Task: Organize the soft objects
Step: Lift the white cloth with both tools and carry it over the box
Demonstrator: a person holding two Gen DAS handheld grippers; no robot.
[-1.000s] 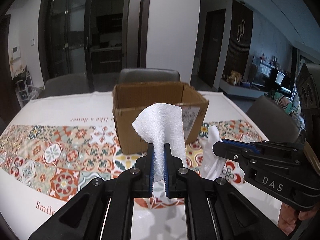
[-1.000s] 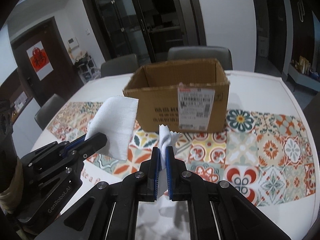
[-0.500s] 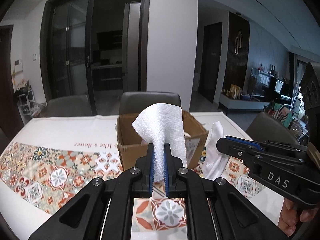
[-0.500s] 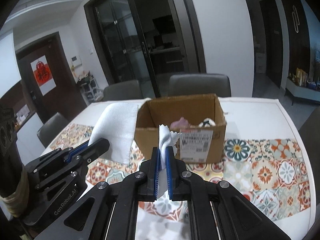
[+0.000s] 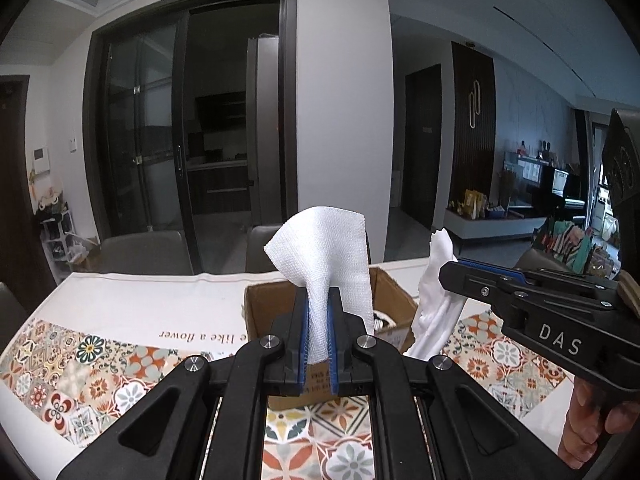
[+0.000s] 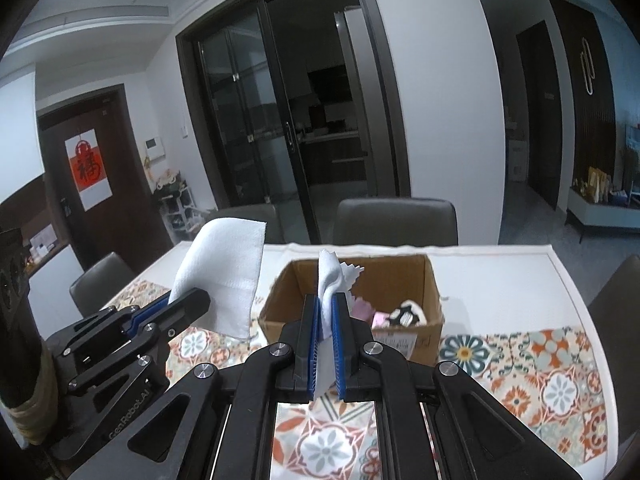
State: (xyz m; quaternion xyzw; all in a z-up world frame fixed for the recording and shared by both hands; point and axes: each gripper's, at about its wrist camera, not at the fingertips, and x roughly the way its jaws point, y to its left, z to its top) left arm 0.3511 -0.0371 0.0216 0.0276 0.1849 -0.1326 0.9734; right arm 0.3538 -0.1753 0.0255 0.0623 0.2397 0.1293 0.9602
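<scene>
My left gripper (image 5: pixel 319 322) fingers are clamped on a white woven cloth (image 5: pixel 324 256). My right gripper (image 6: pixel 327 326) fingers are clamped on a thin white cloth (image 6: pixel 329 280). Both cloths hang above the bench (image 6: pixel 500 280), near the open cardboard box (image 6: pixel 428 292).

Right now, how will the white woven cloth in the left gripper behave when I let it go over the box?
Probably floppy: the white woven cloth droops over the left gripper. Likely light, since a pinched corner carries it. It may drape on the rim of the cardboard box rather than drop in.
</scene>
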